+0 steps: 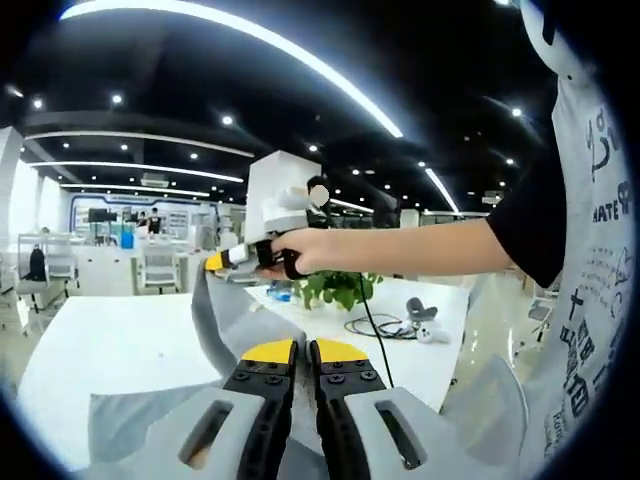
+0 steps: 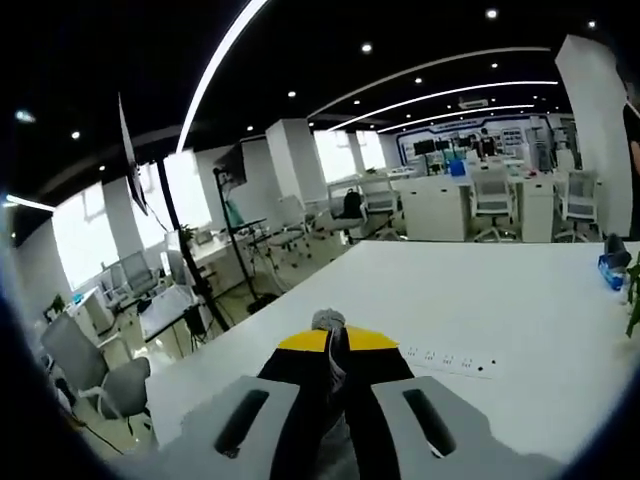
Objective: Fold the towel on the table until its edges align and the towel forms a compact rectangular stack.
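Two corners of the grey towel (image 1: 225,320) are lifted above the white table (image 1: 110,340), mid-fold. Left gripper (image 1: 303,352) is closed on cloth at 6 o'clock; right gripper (image 2: 335,342) pinches a corner, jaws closed. Next move, I judge: carry both corners across and lay edges flush.

left gripper (image 1: 304,352) with yellow-tipped jaws closed on grey cloth towel (image 1: 222,318), towel corner lifted above white table (image 1: 110,340) by right gripper (image 1: 222,260) in person's hand (image 1: 305,250), green potted plant (image 1: 335,287), black cable (image 1: 375,325) behind
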{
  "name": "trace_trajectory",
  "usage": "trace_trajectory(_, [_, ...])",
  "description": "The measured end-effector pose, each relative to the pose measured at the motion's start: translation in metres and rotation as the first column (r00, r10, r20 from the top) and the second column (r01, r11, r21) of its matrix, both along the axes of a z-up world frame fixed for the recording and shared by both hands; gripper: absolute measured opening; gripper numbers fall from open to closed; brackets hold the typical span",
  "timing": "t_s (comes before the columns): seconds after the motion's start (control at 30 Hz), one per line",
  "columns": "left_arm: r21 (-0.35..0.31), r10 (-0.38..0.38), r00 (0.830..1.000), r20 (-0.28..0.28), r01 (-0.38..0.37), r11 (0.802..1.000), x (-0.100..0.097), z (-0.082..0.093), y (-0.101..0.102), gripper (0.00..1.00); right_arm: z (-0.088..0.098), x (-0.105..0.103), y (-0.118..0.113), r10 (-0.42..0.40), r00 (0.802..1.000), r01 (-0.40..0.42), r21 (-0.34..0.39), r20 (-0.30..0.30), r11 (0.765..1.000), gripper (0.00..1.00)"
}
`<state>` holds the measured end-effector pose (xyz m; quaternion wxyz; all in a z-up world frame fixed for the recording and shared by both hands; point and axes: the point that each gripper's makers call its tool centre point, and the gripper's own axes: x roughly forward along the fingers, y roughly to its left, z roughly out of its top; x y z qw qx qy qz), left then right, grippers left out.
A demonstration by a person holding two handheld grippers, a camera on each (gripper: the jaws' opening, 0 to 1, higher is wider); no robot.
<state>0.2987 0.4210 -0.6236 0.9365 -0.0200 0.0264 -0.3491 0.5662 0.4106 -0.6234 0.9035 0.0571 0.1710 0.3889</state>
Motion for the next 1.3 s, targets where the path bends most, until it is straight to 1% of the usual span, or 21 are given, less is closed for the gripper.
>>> trace_trajectory(0.33, [0.004,0.067,0.997,-0.034,-0.067,0.998,0.001,-0.015,0.031,0.06,-0.009,0.001,0.019,0.012,1.000,-0.011,0.009,-0.024,1.000,0.02])
trace_trajectory(0.57, [0.004,0.104,0.993,-0.049,-0.104,0.995,0.000,-0.021,0.047,0.06,-0.014,0.001,0.030,0.023,0.999,-0.023,0.007,-0.034,1.000,0.02])
trace_trajectory(0.63, [0.003,0.116,0.991,-0.061,-0.116,0.993,0.000,-0.025,0.052,0.06,-0.016,0.001,0.032,0.025,0.999,-0.025,0.006,-0.037,1.000,0.02])
trace_trajectory(0.73, [0.004,0.136,0.987,-0.081,-0.136,0.991,-0.001,-0.034,0.060,0.06,-0.022,0.002,0.036,0.025,0.999,-0.025,0.006,-0.048,1.000,0.02])
trace_trajectory(1.0, [0.013,0.174,0.977,-0.126,-0.174,0.985,-0.002,-0.052,0.074,0.06,-0.039,0.003,0.045,0.026,0.996,-0.025,0.012,-0.086,1.000,0.02])
trace_trajectory(1.3, [0.025,0.228,0.957,-0.179,-0.227,0.974,-0.001,-0.076,0.092,0.06,-0.056,0.012,0.053,0.021,0.992,-0.019,0.019,-0.121,1.000,0.02])
